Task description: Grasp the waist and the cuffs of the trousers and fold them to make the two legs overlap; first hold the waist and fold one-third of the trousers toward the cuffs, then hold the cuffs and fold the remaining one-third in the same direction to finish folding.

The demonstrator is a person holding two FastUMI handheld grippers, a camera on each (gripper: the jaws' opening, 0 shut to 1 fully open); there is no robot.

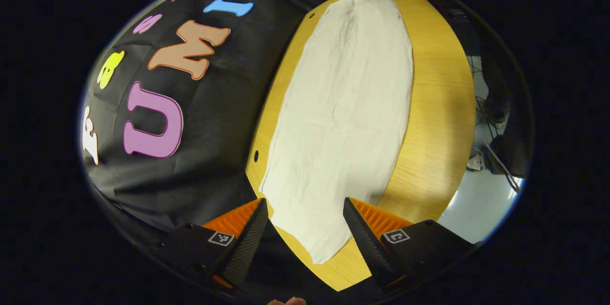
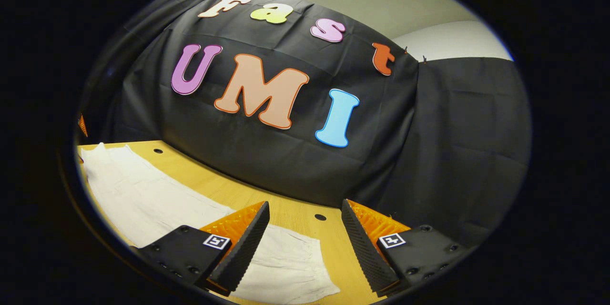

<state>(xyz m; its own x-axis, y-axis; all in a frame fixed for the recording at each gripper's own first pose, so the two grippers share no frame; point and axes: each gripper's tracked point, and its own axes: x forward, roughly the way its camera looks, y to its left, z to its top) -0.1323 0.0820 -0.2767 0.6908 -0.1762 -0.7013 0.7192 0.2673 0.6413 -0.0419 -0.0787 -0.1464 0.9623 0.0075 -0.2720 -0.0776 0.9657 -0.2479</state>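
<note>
Trousers: white trousers (image 1: 343,119) lie flat and lengthwise on the wooden desk (image 1: 438,119), close to its far edge by the black cloth wall. In the left gripper view they appear as one long strip, so the two legs seem to overlap already; this is a judgement, since no separate leg edge can be made out.
Trousers, right gripper view: the same trousers (image 2: 157,200) run from the far left of the desk (image 2: 295,214) to a gathered end just under the claw. Whether that end is the waist or the cuffs cannot be told.
Left claw: the left claw (image 1: 305,228) is spread wide and holds nothing. It hangs above the near end of the trousers, which lies between its fingers in the view, apart from the cloth.
Right claw: the right claw (image 2: 305,233) is spread wide and holds nothing. It is above the other end of the trousers, pointing toward the wall.
Step in hand: judged to be the approach for the first one-third fold, with neither end gripped yet.
Next move calls for: lowering both claws onto the corners of the waist end, pinching all cloth layers, then lifting and carrying that end toward the cuffs.
Risk: catching the top layer alone would pull the legs out of line.
</note>
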